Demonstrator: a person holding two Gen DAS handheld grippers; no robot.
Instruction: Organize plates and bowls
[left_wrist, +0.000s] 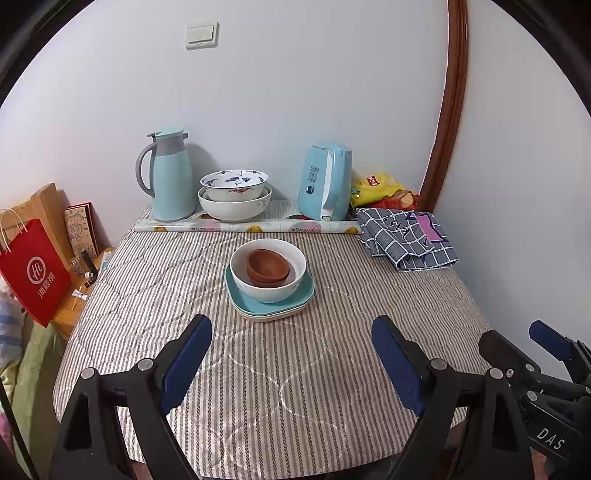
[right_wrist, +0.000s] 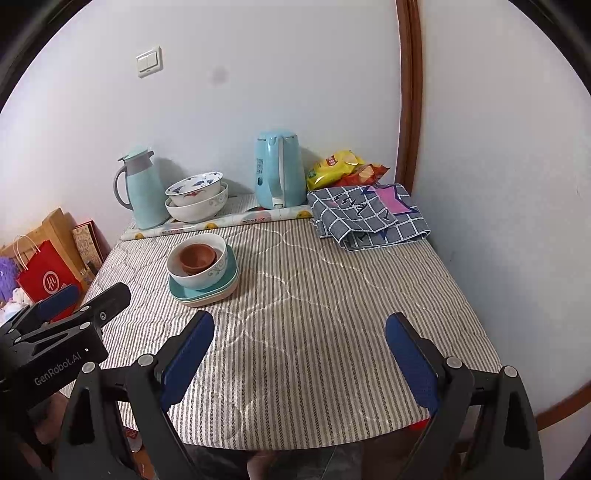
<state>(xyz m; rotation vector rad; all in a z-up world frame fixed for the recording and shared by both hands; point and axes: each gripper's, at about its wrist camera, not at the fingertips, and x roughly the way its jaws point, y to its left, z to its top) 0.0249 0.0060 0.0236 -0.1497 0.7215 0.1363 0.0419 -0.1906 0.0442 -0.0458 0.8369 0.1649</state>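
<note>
Nesting brown bowls (left_wrist: 267, 270) — white bowl (left_wrist: 268, 286)

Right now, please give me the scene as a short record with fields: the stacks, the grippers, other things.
centre stack: brown bowls inside white bowl, on teal plates
back stack: patterned bowl nested in large white bowl
left gripper: open, empty
right gripper: open, empty
beside back stack: thermos jug, kettle
right corner: folded checked cloth
</note>
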